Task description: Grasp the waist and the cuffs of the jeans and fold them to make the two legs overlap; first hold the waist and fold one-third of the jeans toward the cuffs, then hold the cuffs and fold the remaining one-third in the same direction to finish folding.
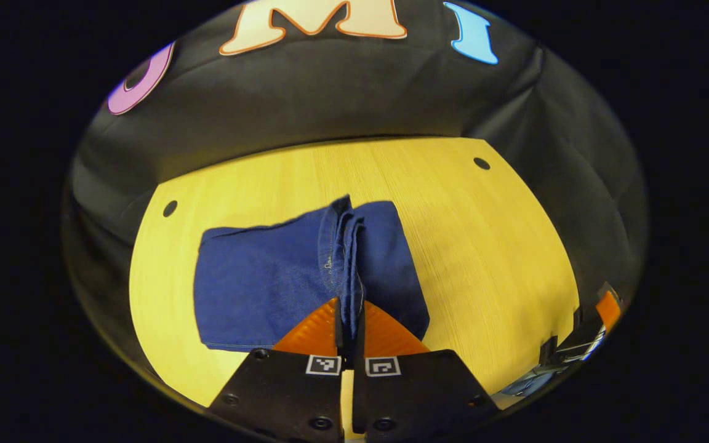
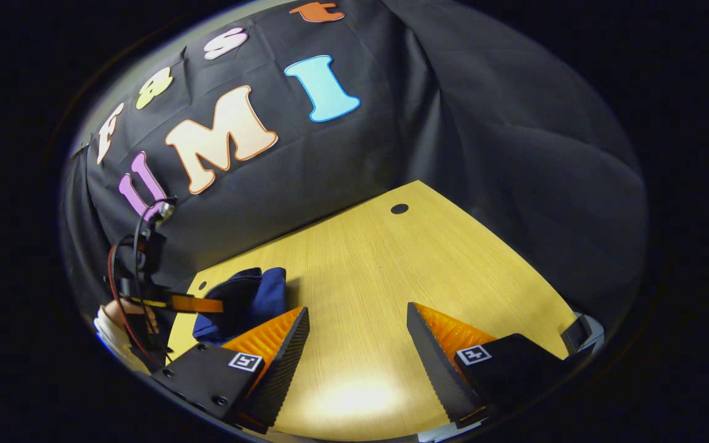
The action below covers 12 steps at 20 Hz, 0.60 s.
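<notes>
Your left gripper [image 1: 349, 307] has its 2 fingers [image 1: 314, 329] pressed together on a bunched edge of the jeans [image 1: 256, 283], which rises between them; the rest of the denim lies folded on the yellow worktop [image 1: 484, 258] just ahead. Your right gripper [image 2: 357, 335] hangs with its fingers [image 2: 280, 341] spread wide over bare worktop, holding nothing, the jeans well off to its left

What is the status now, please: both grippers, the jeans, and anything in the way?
Left gripper shut on raised fold of jeans. Right gripper open, over bare table, apart from jeans. Nothing seen in the way.
</notes>
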Available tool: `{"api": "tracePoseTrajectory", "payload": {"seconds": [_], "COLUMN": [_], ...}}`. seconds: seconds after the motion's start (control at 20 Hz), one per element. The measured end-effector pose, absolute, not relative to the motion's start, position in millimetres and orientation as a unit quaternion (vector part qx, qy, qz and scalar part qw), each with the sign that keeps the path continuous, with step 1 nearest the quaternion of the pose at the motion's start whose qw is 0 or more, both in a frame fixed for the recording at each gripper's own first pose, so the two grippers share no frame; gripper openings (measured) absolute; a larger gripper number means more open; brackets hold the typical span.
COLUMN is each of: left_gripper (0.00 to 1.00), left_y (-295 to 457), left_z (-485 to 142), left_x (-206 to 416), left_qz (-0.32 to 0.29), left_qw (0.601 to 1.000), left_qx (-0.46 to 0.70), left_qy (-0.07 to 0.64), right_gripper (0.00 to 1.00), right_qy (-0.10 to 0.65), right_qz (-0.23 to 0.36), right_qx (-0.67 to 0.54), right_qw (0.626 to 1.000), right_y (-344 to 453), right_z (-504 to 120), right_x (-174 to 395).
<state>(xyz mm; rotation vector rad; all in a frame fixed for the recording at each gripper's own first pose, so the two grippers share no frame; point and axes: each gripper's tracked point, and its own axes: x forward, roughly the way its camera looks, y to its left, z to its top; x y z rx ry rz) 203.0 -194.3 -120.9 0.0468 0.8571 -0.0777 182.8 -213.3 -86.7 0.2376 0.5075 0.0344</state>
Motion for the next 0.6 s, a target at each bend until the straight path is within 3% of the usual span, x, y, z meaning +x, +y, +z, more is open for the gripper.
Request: {"api": "tracePoseTrajectory", "payload": {"seconds": [0.05, 0.1, 0.2, 0.25, 0.35, 0.6], "left_gripper": [0.00, 0.02, 0.00, 0.00, 0.01, 0.05], "left_y": [-197, -201, -203, -205, -207, -206], "left_z": [-137, -151, -178, -184, -188, -195], "left_x": [200, 198, 193, 194, 195, 194], "left_qz": [-0.033, -0.028, -0.018, -0.012, -0.006, -0.007], "left_qw": [0.905, 0.901, 0.895, 0.895, 0.897, 0.895], "left_qx": [0.023, 0.025, 0.036, 0.041, 0.051, 0.059], "left_qy": [0.424, 0.433, 0.444, 0.443, 0.438, 0.442], "right_gripper": [0.98, 0.92, 0.92, 0.98, 0.92, 0.98], "right_qy": [0.250, 0.251, 0.255, 0.257, 0.262, 0.276], "right_qz": [0.022, 0.025, 0.030, 0.033, 0.037, 0.046], "right_qx": [0.117, 0.116, 0.112, 0.113, 0.115, 0.128], "right_qw": [0.961, 0.961, 0.960, 0.959, 0.957, 0.952], "right_y": [-211, -210, -206, -205, -202, -193], "right_z": [-86, -85, -86, -88, -90, -100], "right_x": [184, 184, 184, 183, 182, 177]}}
